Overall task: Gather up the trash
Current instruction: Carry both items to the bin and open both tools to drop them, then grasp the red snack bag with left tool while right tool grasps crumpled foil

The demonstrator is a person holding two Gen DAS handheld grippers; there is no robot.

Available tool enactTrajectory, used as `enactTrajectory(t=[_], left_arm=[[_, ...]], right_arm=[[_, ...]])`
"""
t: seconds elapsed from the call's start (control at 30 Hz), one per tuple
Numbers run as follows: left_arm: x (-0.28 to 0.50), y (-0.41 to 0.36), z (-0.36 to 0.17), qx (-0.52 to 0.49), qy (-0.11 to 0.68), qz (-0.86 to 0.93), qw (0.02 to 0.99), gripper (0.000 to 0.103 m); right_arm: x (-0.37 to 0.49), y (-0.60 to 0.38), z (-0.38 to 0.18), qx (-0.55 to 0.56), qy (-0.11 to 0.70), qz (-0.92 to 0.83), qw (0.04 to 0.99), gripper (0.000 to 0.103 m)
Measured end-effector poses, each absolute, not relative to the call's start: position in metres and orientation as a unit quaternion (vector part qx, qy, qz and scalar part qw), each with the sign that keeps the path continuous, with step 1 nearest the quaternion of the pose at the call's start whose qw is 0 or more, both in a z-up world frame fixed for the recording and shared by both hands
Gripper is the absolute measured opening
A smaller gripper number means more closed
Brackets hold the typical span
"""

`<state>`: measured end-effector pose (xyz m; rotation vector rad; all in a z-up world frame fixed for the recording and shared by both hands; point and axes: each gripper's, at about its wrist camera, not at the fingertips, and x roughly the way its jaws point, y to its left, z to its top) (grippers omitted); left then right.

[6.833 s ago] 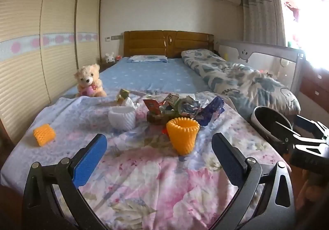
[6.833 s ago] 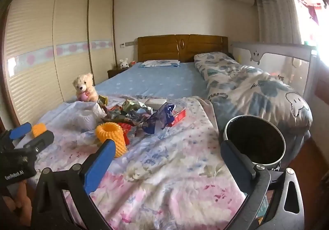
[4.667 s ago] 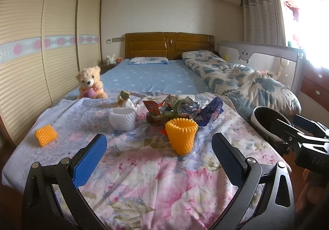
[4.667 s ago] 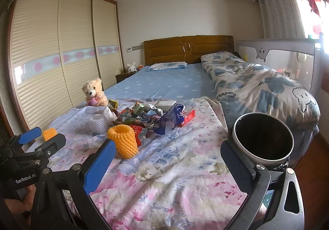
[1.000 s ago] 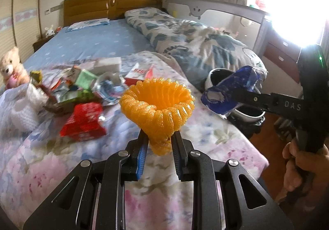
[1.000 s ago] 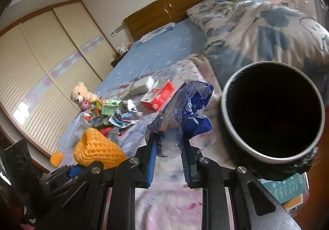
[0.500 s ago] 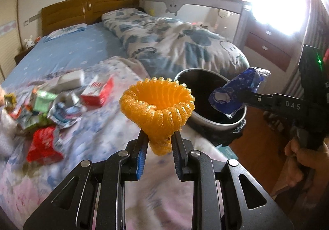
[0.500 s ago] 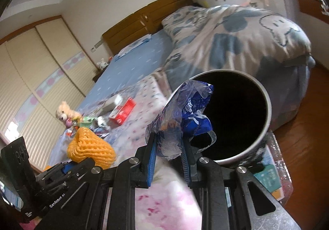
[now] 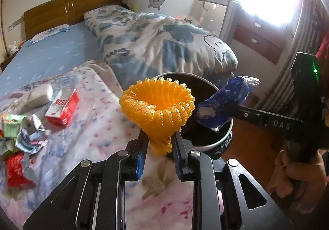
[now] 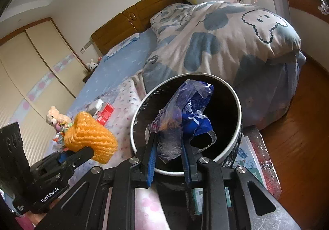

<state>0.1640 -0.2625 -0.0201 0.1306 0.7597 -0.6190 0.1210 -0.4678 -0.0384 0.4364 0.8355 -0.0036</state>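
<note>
Here, in the left wrist view, the left gripper (image 9: 158, 147) rises from the bottom centre, pointing down and forward. Its jaws are narrow and clamp the lower neck of the orange foam net (image 9: 158, 106), whose flared mouth faces up at frame centre. Behind the net stands the bin (image 9: 216, 141), its rim beside the edge of the floral blanket (image 9: 98, 133). At right, the right gripper (image 9: 224, 110) reaches in from the frame edge, held by a hand (image 9: 298, 174), and pinches the blue wrapper (image 9: 222, 104) above the bin's right rim. Loose trash (image 9: 30, 127) lies at left on the blanket.

In the right wrist view, the right gripper (image 10: 168, 147) points down at the bin (image 10: 141, 110), jaws narrow on the blue wrapper (image 10: 189, 112), which hangs over the dark opening. The left gripper (image 10: 82, 151) with the orange foam net (image 10: 90, 137) sits at lower left, just outside the rim. Bare wooden floor (image 10: 304, 127) lies at right.
</note>
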Motion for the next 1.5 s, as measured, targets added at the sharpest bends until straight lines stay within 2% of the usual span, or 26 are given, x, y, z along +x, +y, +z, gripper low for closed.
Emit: enactTrajectory(t=[0.5,0.6,0.73,0.77,0.83,0.9,1.17,1.23,1.27,1.3,1.5], left_arm=[[0.200,-0.298,-0.034,0.056,0.398,-0.315,0.860,0.022],[0.207,-0.303,-0.039,0.056,0.408,-0.318,0.854,0.025],[0.213,-0.307,-0.043,0.053,0.417,-0.315,0.851,0.035],[0.213,-0.306,-0.044,0.052,0.418,-0.314,0.851,0.037],[0.214,-0.303,-0.046,0.046,0.421,-0.315,0.849,0.051],[0.214,-0.298,-0.047,0.041,0.420,-0.314,0.851,0.055],[0.198,-0.267,-0.050,0.024,0.417,-0.288,0.862,0.062],[0.192,-0.256,-0.051,0.020,0.415,-0.278,0.866,0.063],[0.190,-0.250,-0.051,0.018,0.414,-0.273,0.868,0.063],[0.188,-0.245,-0.052,0.015,0.413,-0.269,0.870,0.063],[0.172,-0.206,-0.054,0.003,0.404,-0.238,0.883,0.063]], right_arm=[[0.148,-0.486,-0.055,0.210,0.428,0.002,0.879,0.023],[0.152,-0.488,-0.058,0.209,0.433,0.003,0.877,0.026],[0.156,-0.491,-0.062,0.208,0.440,-0.001,0.873,0.027],[0.157,-0.492,-0.064,0.209,0.443,-0.004,0.872,0.030],[0.158,-0.495,-0.066,0.211,0.446,-0.011,0.870,0.039],[0.157,-0.497,-0.067,0.216,0.443,-0.012,0.870,0.051],[0.145,-0.494,-0.060,0.224,0.427,-0.019,0.876,0.053],[0.141,-0.489,-0.058,0.227,0.422,-0.017,0.878,0.061],[0.139,-0.485,-0.057,0.229,0.418,-0.015,0.879,0.070],[0.137,-0.481,-0.056,0.229,0.415,-0.014,0.880,0.074],[0.133,-0.448,-0.052,0.227,0.405,0.006,0.886,0.080]])
